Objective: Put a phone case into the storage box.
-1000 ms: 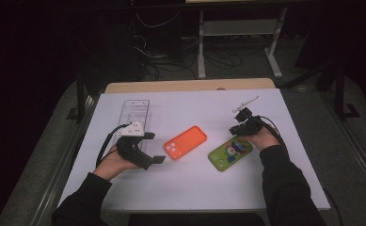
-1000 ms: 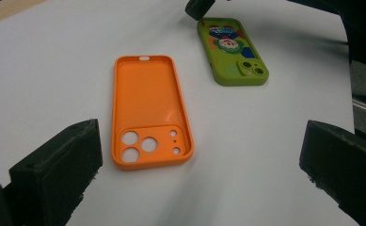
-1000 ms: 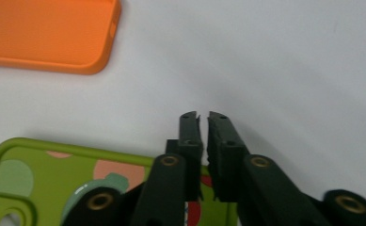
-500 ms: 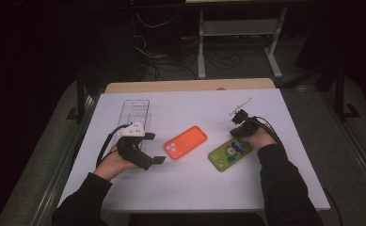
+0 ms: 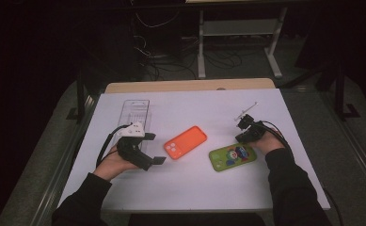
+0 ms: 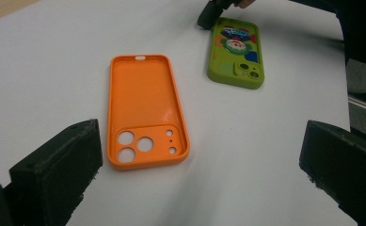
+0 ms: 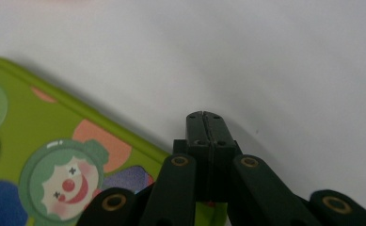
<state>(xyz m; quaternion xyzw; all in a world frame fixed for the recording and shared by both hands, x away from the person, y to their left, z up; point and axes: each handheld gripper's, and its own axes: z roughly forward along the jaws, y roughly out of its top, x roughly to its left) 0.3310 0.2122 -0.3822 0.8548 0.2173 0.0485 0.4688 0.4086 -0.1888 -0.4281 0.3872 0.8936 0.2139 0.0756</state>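
The right gripper (image 7: 204, 117), jaws pressed together, hides the green case's (image 7: 53, 155) near corner; the left gripper (image 6: 194, 165) gapes wide.

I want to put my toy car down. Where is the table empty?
Bare patches on the white table: the far strip beyond the orange case, and the near strip in front of the green case. The middle is crowded: the clear tray, both cases, both grippers.

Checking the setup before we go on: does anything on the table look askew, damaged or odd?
Nothing looks damaged or spilled. The orange phone case lies hollow side up, while the green clown case lies printed back up, and both sit at a slant. The right gripper is shut at the green case's edge.
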